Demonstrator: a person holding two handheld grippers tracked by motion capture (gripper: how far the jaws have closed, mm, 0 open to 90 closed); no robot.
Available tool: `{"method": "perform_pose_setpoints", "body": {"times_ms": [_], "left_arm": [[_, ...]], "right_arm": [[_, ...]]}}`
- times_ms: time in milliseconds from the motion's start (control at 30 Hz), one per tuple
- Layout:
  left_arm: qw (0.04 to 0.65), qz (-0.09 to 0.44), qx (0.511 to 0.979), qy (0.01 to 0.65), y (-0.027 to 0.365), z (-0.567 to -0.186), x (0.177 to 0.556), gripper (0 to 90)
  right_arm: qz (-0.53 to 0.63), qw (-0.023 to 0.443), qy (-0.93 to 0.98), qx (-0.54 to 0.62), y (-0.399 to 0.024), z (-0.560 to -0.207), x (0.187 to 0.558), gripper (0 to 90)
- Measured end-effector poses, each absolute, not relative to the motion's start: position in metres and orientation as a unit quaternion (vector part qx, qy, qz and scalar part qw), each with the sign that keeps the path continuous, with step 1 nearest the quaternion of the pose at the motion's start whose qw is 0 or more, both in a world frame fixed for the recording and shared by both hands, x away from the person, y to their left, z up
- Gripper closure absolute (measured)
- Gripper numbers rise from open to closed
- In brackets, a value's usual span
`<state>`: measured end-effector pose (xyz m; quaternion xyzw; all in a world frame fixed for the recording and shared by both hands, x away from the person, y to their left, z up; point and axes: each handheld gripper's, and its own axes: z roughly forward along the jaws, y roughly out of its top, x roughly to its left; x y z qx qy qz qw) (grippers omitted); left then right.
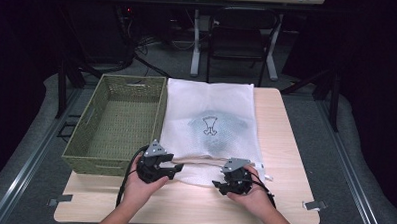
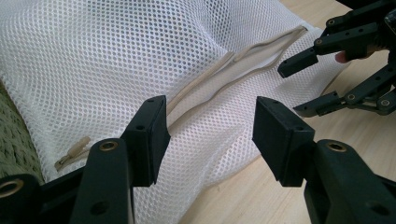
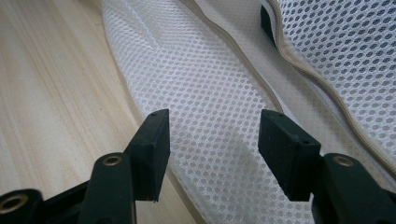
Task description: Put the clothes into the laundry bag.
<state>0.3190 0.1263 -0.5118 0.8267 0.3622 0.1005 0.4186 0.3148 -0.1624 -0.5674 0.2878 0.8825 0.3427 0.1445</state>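
White mesh laundry bag (image 1: 208, 120) lay flat on table (image 1: 285, 145) beside woven basket (image 1: 118, 121), left gripper (image 1: 172, 170) and right gripper (image 1: 218, 185) at its unzipped near edge, both jaws wide, holding nothing.

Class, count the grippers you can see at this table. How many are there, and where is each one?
2. The left gripper is at the mesh bag's near edge beside the basket; the right gripper is at the same edge, farther right.

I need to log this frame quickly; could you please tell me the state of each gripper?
Left gripper: open, holding nothing, jaws over the white mesh bag.
Right gripper: open, holding nothing, jaws over the bag's near edge.
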Motion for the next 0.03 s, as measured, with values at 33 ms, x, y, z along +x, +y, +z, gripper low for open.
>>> {"method": "perform_pose_setpoints", "body": {"times_ms": [33], "left_arm": [[0.419, 0.1, 0.826, 0.364, 0.126, -0.5118, 0.3188, 45.5]], "right_arm": [[0.343, 0.144, 0.882, 0.289, -0.1625, -0.5675, 0.3148, 43.6]]}}
